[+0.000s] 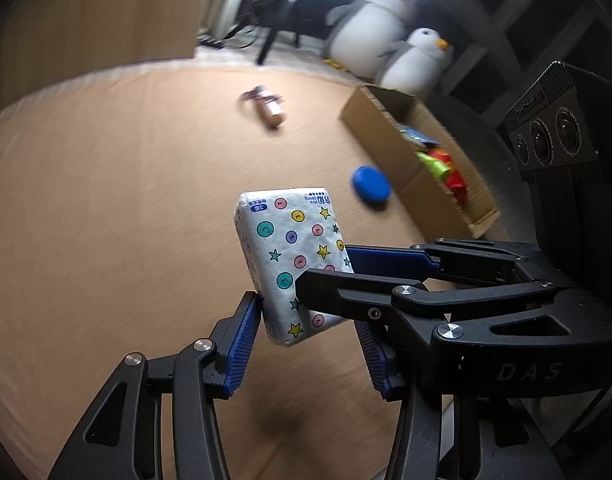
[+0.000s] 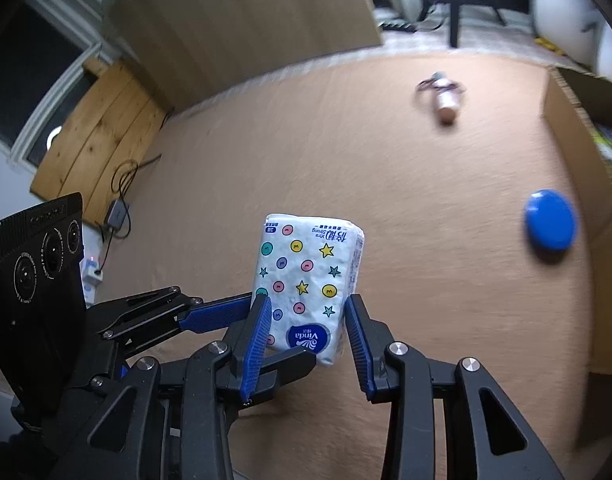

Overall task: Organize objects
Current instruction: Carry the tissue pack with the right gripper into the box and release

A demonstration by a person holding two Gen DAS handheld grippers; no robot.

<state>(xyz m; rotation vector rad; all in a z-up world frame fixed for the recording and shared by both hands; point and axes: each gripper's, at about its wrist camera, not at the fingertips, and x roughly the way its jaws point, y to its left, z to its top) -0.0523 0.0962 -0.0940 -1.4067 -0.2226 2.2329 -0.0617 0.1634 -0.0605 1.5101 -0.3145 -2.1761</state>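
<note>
Both pairs of jaws meet on one thing here: the tissue pack, upright and lifted clear of the brown worktop, its shadow below my fingers. My right gripper has its jaws closed on the pack's lower half, a blue pad pressed against each side, so I judge this pair carries the weight. My left gripper comes in crosswise at the same low end. One of its pads touches the pack, but the other is hidden behind the right gripper's finger, so I cannot tell whether the left jaws are clamped or only bracketing. Two grips at right angles on one soft packet looks like a hand-over or a re-grip to square it up before placing.

Ahead and to the right of the jaws lies the open cardboard box, already holding bright packets, the likely home for this pack. A blue disc sits just beside the box wall, between jaws and box. Far ahead, a small bottle lies on its side, not yet sorted.
</note>
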